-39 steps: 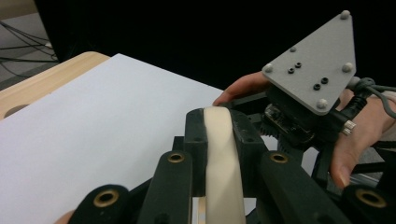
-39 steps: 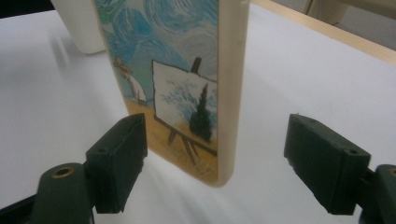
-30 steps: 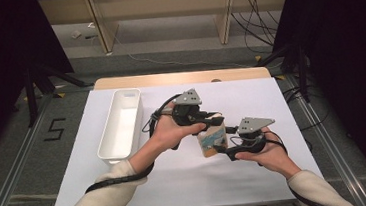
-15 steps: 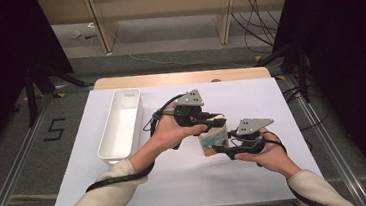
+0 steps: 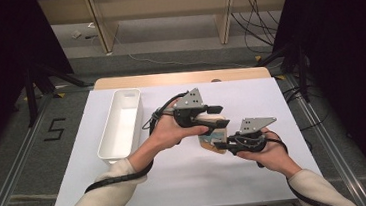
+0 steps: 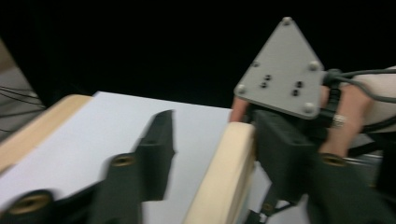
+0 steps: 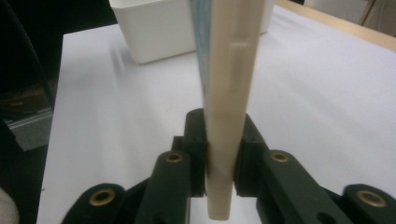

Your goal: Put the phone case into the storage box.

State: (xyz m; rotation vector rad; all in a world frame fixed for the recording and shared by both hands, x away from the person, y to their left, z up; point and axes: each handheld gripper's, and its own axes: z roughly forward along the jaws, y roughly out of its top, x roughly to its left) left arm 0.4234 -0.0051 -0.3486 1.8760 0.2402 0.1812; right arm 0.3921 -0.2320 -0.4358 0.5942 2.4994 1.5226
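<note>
High view puts our two hands over the middle of the white-covered counter [image 5: 128,188], with a flat cream board [image 5: 213,141], printed on one face, held between them above the sheet. We judge this to be a handover from left to right, and it looks most of the way through.

Our right gripper [image 7: 219,163] has just been closing and now clamps the board's edge, both pads pressed against its sides in the right gripper view. Our left gripper [image 6: 205,140] has just been opening: in the left gripper view its jaws stand partly apart, with a clear gap between one jaw and the board [image 6: 224,172], which lies just beside the other jaw. So the board hangs from the right gripper [image 5: 232,141], with the left gripper [image 5: 217,120] loose around it.

What we think is left: draw the left gripper clear, then carry the board to wherever it goes, perhaps the bin.

That white bin [image 5: 105,140] sits to the left on the counter, well apart from the board. Its inside looks bare.
</note>
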